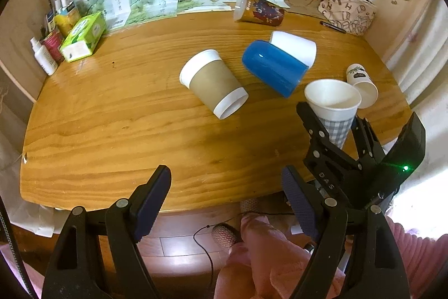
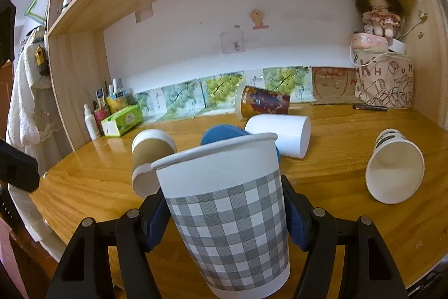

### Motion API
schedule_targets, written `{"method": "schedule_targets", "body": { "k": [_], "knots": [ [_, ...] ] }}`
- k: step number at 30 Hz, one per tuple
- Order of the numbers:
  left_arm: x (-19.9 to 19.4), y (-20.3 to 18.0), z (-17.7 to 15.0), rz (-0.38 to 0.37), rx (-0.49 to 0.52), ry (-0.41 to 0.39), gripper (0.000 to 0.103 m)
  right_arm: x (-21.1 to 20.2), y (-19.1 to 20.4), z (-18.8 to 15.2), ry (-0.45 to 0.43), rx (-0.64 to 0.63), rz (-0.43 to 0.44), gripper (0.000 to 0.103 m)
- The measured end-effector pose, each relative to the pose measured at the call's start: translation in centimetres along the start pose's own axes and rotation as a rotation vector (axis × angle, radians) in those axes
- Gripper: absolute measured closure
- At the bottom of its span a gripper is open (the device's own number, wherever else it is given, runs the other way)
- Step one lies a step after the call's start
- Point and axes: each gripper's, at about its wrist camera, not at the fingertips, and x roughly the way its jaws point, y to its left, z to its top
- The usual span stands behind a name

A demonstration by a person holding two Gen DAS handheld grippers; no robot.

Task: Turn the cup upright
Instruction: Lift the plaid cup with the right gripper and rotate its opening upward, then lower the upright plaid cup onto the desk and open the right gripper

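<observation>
Blue cup (image 2: 224, 132) half hidden behind checked cup (image 2: 226, 215), right gripper (image 2: 224, 217) squeezing checked cup upright, left gripper (image 1: 226, 203) wide open, holding nothing

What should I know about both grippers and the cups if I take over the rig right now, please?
Right gripper: jaws shut on the checked cup, held mouth up above the table.
Left gripper: open, holding nothing, near the table's front edge.
Lying on their sides: brown cup, blue cup, white cup, small printed cup, dark cup at the back.
Left: set the checked cup down upright.
</observation>
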Motion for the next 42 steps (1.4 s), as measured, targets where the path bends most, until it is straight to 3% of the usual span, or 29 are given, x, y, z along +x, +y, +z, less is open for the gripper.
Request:
{"method": "schedule_targets", "body": {
  "k": [11,24,28,35,42],
  "knots": [
    [0.9,-0.2,0.1,-0.024,0.023,0.017,0.019,1.1,0.8,-0.8,-0.065,0.022,-0.071,0.032],
    [0.8,-0.5,-0.6,-0.042,0.022,0.011,0.019,0.4,0.7,-1.9,-0.042,0.037,-0.094,0.032],
    [0.2,-0.7,-0.8,-0.058,0.025,-0.001,0.019,-0.1,0.9,-1.9,-0.028,0.018,-0.099,0.025],
    [-1.4,-1.2,-1.1,-0.117,0.01,-0.041,0.019,-0.9,1.4,-2.1,0.064,-0.019,-0.105,0.021],
    [-3.2,-2.4,-1.6,-0.176,-0.013,-0.092,0.019,-3.4,1.1,-2.3,0.229,0.011,-0.097,0.02]
  ]
}}
